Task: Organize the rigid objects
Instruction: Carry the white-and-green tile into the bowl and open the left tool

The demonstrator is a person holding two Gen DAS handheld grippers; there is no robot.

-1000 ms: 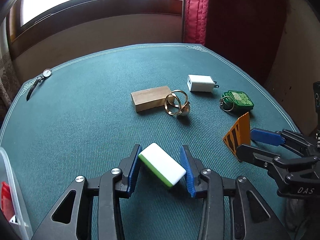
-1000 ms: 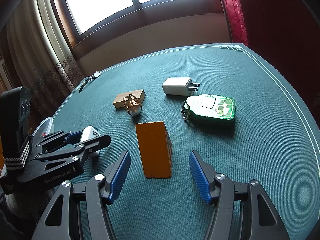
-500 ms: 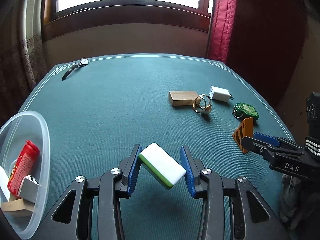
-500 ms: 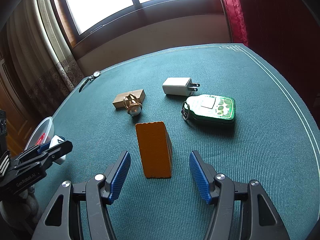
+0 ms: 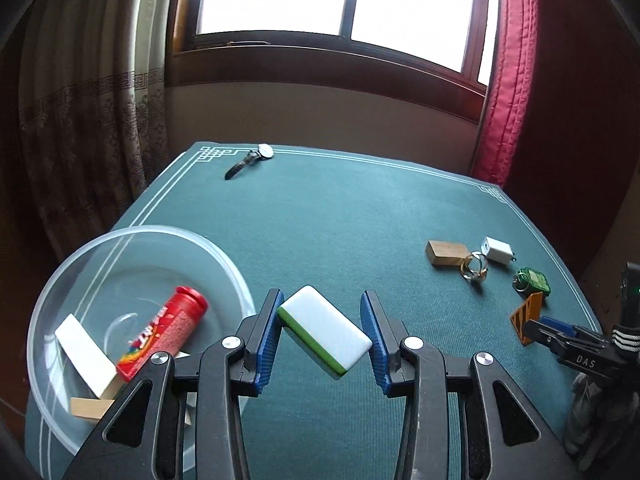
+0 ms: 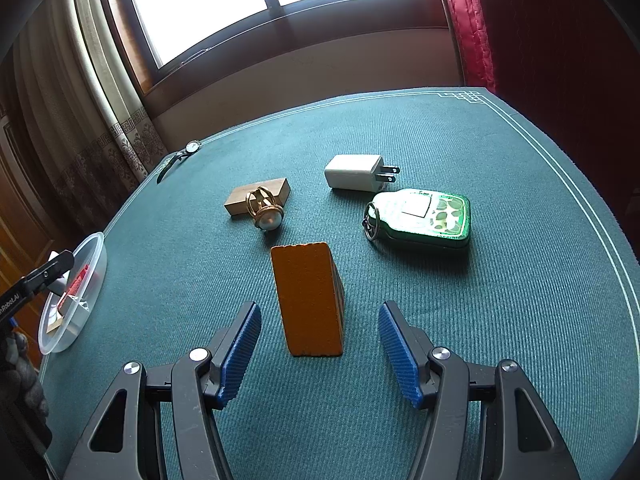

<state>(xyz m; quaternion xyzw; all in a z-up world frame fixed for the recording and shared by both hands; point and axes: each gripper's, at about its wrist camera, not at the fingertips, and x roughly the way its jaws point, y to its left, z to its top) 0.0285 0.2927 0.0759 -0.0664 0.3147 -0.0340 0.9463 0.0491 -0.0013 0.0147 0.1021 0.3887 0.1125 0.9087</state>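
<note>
**Tile held beside the bowl, orange block framed**

A white-and-green tile (image 5: pixel 323 332) is clamped cornerwise between the blue pads of the left gripper (image 5: pixel 322 340), lifted clear of the green tablecloth (image 5: pixel 340 220); a clear plastic bowl (image 5: pixel 52 280) is seen just to its left, and a red tube (image 5: pixel 164 332), a white block (image 5: pixel 86 350) and a wooden piece (image 5: pixel 88 407) are held in it. The right gripper (image 6: pixel 320 354) is spread wide and nothing is gripped; an orange block (image 6: pixel 308 300) is stood upright between its fingers, untouched. Beyond it are laid a gold ring (image 6: pixel 265 210) against a wooden block (image 6: pixel 258 195), a white charger (image 6: pixel 354 172) and a green key fob (image 6: pixel 424 216); a wristwatch (image 6: pixel 180 158) is placed at the far edge.
</note>
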